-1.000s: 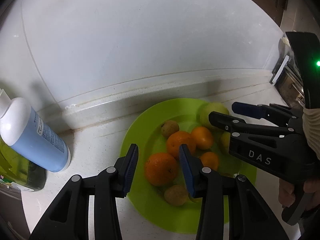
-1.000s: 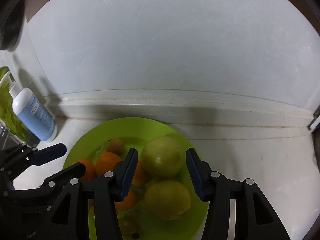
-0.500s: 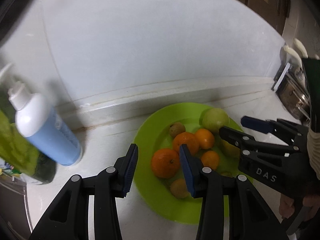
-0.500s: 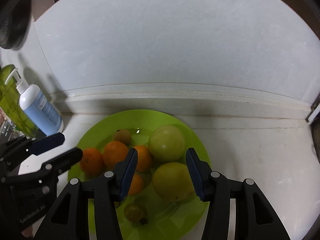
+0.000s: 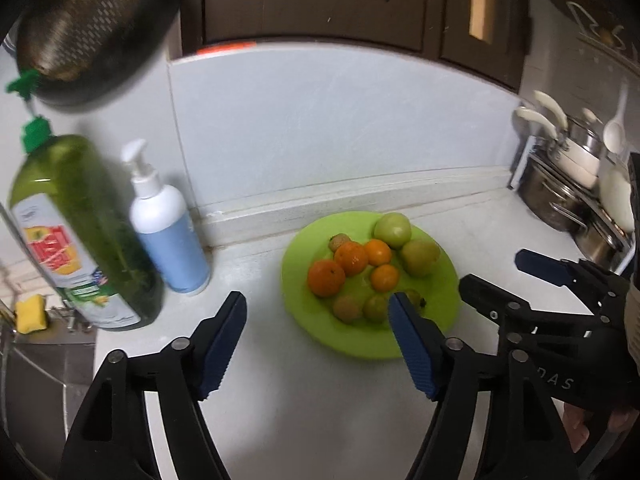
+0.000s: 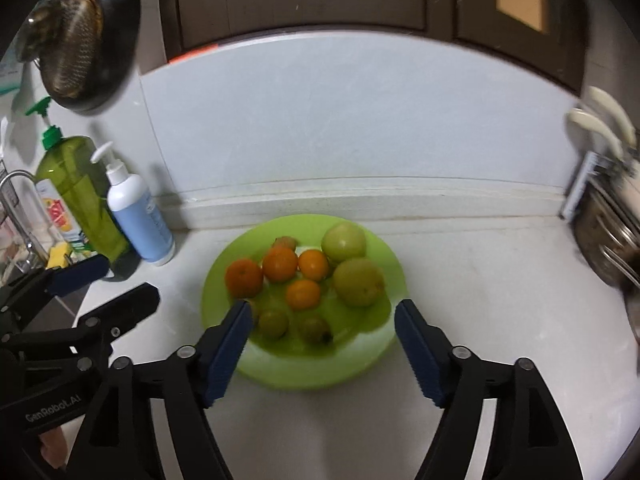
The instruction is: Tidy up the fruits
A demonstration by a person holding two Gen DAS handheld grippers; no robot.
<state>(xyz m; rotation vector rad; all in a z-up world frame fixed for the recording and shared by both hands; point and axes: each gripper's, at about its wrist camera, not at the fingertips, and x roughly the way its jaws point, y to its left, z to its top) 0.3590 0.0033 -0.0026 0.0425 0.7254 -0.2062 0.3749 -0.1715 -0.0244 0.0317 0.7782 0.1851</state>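
A lime-green plate (image 5: 444,292) (image 6: 384,344) sits on the white counter and holds several oranges (image 5: 326,278) (image 6: 244,278), two green apples (image 5: 393,225) (image 6: 344,241) and small brownish-green fruits (image 5: 347,309) (image 6: 273,323). My left gripper (image 5: 318,320) is open and empty, held above the counter at the plate's near-left edge. My right gripper (image 6: 322,330) is open and empty, above the plate's near edge. Each gripper shows in the other's view: the right one (image 5: 520,280) and the left one (image 6: 104,284).
A green dish-soap bottle (image 5: 80,236) (image 6: 76,192) and a white-and-blue pump bottle (image 5: 164,224) (image 6: 138,216) stand left of the plate by the backsplash. A sink with a tap (image 6: 16,216) and a yellow sponge (image 5: 28,314) lies far left. Steel pots (image 5: 568,196) (image 6: 608,236) stand at right. A pan (image 5: 92,20) hangs upper left.
Both grippers have pulled back and up from the plate and opened wider. All the fruit stays on the plate. More of the kitchen is in view.
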